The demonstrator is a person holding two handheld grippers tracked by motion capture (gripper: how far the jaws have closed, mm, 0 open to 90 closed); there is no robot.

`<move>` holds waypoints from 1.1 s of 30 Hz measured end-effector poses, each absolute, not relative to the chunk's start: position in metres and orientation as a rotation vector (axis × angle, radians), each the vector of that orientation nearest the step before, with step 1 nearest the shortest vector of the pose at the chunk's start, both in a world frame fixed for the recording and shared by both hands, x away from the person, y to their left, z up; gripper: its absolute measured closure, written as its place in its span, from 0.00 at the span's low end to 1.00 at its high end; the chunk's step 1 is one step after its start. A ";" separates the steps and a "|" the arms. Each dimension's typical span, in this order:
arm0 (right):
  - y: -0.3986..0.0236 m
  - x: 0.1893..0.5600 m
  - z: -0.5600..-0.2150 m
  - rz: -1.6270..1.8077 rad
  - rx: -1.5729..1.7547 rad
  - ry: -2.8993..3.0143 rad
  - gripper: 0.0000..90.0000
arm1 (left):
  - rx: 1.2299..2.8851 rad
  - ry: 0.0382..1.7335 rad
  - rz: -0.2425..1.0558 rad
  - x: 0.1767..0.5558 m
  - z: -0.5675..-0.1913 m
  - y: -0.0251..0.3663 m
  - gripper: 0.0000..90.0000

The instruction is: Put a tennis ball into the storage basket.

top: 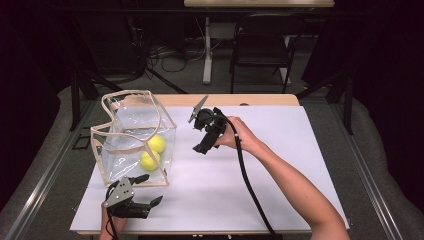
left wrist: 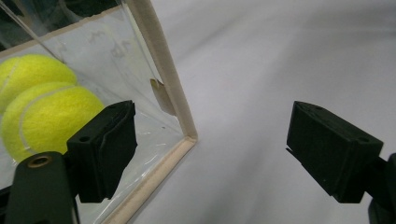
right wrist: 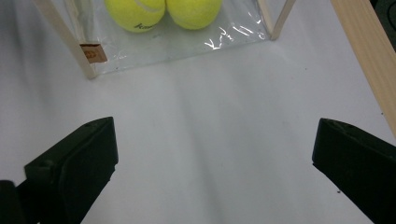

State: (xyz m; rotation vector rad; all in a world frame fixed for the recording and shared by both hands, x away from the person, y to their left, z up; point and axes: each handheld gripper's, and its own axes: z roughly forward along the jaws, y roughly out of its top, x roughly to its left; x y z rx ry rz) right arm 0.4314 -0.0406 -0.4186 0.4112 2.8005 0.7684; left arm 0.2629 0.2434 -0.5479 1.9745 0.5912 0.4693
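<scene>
Jaws of the left gripper (top: pixel 147 189) and right gripper (top: pixel 201 148) stood wide apart and empty, flanking the clear bag (top: pixel 131 122) at far left, presumably to steady it around two tennis balls (top: pixel 152 152).

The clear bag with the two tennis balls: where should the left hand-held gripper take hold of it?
Probably the clear bag's near beige corner edge, approached from the side. It is a narrow, stiffened strip, and the open left hand-held gripper already straddles it; the plastic walls look too slick.
</scene>
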 end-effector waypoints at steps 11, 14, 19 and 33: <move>-0.058 0.418 -0.442 0.761 0.438 2.813 0.00 | 1.976 0.589 0.465 0.263 -0.548 0.243 0.18; -0.062 0.414 -0.446 0.755 0.442 2.811 0.00 | 1.983 0.585 0.468 0.263 -0.548 0.243 0.18; -0.070 0.409 -0.453 0.763 0.460 2.806 0.00 | 1.982 0.589 0.465 0.263 -0.548 0.244 0.18; -0.092 0.393 -0.481 0.776 0.520 2.800 0.00 | 1.983 0.593 0.467 0.262 -0.548 0.244 0.18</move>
